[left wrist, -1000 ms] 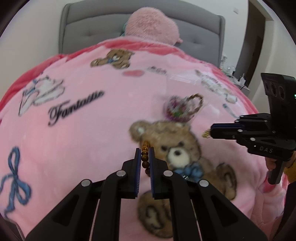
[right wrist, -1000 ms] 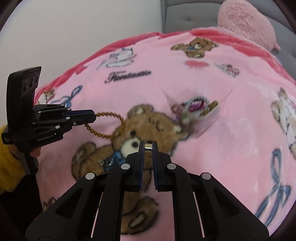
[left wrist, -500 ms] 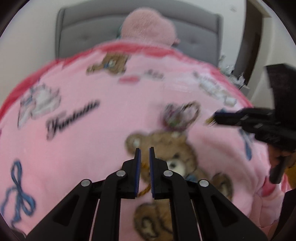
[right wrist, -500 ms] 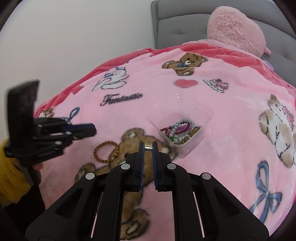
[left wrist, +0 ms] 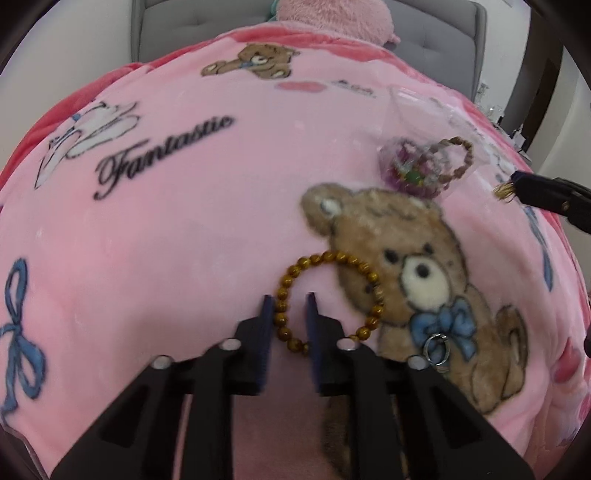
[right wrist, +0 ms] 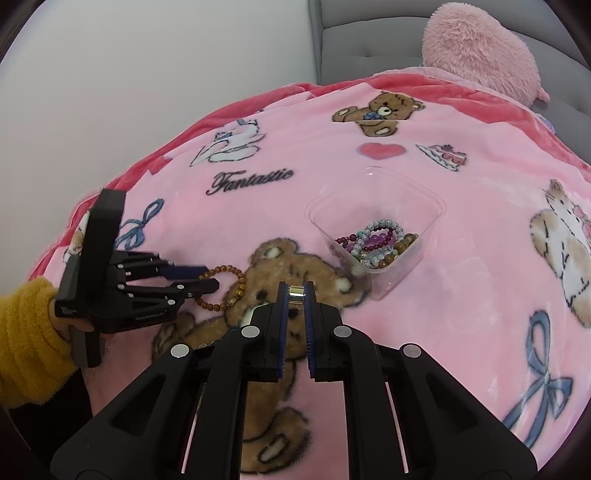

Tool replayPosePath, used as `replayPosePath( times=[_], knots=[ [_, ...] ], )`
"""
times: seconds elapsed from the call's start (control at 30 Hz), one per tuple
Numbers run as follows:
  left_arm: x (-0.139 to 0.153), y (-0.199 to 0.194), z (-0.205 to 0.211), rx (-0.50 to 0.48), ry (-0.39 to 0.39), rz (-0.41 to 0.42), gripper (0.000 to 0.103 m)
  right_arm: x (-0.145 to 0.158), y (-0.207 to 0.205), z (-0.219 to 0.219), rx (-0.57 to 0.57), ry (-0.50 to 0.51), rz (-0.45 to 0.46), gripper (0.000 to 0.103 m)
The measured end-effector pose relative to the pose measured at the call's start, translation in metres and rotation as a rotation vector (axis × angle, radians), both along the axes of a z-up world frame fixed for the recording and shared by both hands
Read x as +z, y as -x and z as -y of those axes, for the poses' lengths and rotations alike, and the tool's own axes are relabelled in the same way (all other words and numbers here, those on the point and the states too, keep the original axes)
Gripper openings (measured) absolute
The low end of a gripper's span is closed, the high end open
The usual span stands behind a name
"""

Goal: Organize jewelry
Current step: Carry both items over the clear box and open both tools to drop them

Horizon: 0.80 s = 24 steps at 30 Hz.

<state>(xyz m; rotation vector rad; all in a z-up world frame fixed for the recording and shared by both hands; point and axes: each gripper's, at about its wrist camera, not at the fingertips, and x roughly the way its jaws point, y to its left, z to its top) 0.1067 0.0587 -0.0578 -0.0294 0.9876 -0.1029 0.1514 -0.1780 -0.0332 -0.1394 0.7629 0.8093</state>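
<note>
Left wrist view shows the left gripper [left wrist: 290, 297], jaws narrowly parted, straddling the near side of the brown bead bracelet [left wrist: 328, 299] lying flat on the pink blanket [left wrist: 184, 240], while the right gripper [right wrist: 296, 286] pinches a gold ring [right wrist: 296, 291] short of the clear container [right wrist: 424, 199]

fluffy fleece blanket [right wrist: 295, 221], clear glossy plastic tub [right wrist: 424, 206], polished brown bead bracelet [left wrist: 328, 295].

You see a pink fleece blanket [right wrist: 258, 206] printed with teddy bears, bows and the word "Fantastic" spread over the bed. A fluffy pink plush pillow [right wrist: 476, 51] rests against the grey tufted headboard [right wrist: 365, 33]. A white wall [right wrist: 147, 74] stands behind.
</note>
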Motion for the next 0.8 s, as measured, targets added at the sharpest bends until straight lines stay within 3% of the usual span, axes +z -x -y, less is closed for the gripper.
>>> replayPosePath(
  times=[0.07, 0.33, 0.8],
  knots=[
    [0.001, -0.001, -0.004, 0.01, 0.027, -0.003, 0.007, 0.0, -0.001, 0.001, -0.005, -0.002, -0.002, 0.008],
    [0.024, 0.006, 0.005, -0.011, 0.02, 0.067, 0.007, -0.001, -0.001, 0.002, -0.007, -0.008, -0.009, 0.008],
    [0.089, 0.006, 0.029, -0.108, 0.089, 0.238, 0.007, 0.025, -0.007, 0.011, -0.021, -0.039, 0.063, 0.008]
  ],
)
